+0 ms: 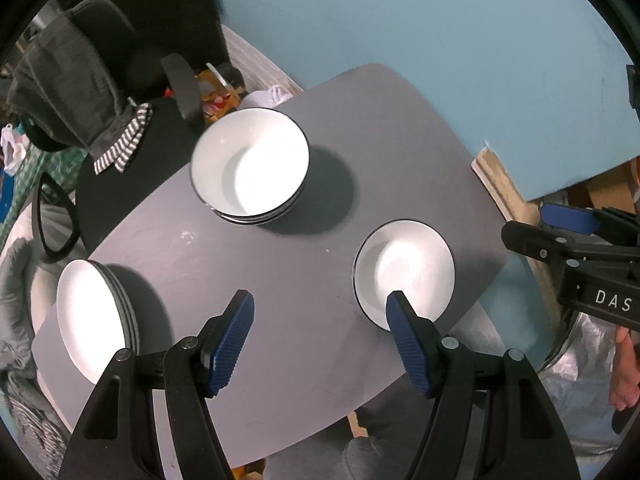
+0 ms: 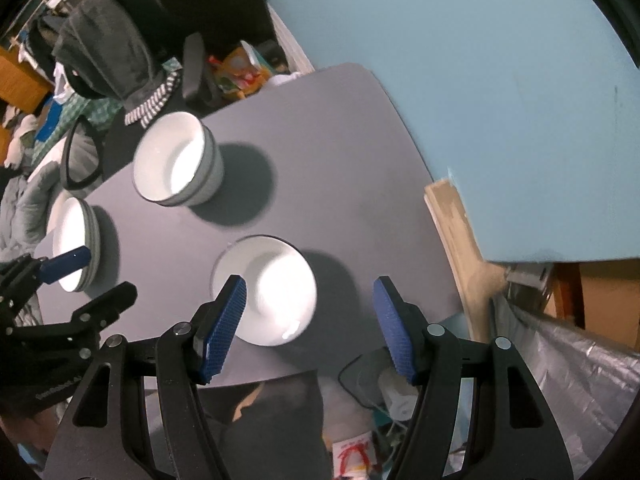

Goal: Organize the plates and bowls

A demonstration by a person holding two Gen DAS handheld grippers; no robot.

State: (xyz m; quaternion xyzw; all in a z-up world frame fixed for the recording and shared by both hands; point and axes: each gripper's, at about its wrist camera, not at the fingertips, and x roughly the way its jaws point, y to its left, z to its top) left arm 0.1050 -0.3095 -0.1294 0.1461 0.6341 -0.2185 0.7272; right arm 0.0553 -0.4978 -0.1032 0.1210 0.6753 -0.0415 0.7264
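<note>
Dim, hard shadows right of bowls (image 1: pixel 250 162); glare, fisheye edge warp, slight blur.

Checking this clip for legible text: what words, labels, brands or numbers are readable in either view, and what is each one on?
"DAS": white letters on the black body of the right hand-held gripper, cut off by the edge of the left wrist view.
Faint lettering on the black body of the left hand-held gripper, in the right wrist view: too blurred to read.
Colourful packaging beyond the table: print too small to read.
</note>
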